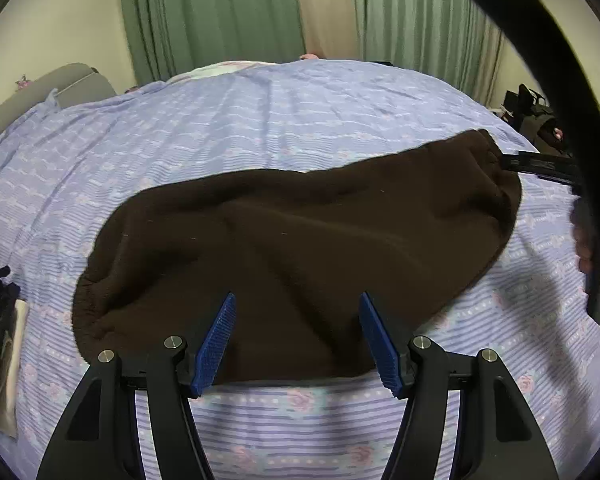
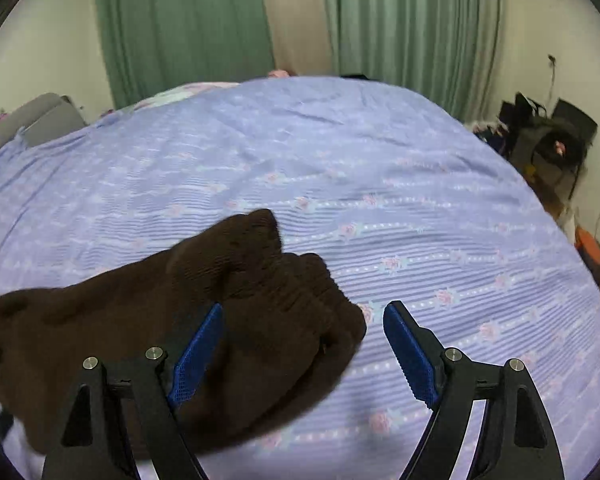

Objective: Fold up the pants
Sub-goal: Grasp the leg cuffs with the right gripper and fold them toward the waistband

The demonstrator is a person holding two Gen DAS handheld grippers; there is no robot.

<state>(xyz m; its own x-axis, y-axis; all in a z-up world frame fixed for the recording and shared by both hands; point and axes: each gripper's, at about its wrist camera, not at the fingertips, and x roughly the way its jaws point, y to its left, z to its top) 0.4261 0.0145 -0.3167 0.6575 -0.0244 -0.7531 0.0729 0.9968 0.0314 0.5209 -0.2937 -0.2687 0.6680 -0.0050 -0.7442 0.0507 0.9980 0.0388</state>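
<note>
Bed [image 1: 260, 128] in lilac floral sheet; brown pants [image 1: 300, 240] lie on it, apparently folded.

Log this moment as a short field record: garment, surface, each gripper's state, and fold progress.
garment: dark brown pants, lying in a compact bundle
surface: lilac striped floral bedspread
left gripper: open, fingers over the pants' near edge, nothing gripped
right gripper: open, at the gathered ribbed end of the pants, not clamping it
background: green curtains
fold progress: appears partly folded; the layers cannot be counted
</note>
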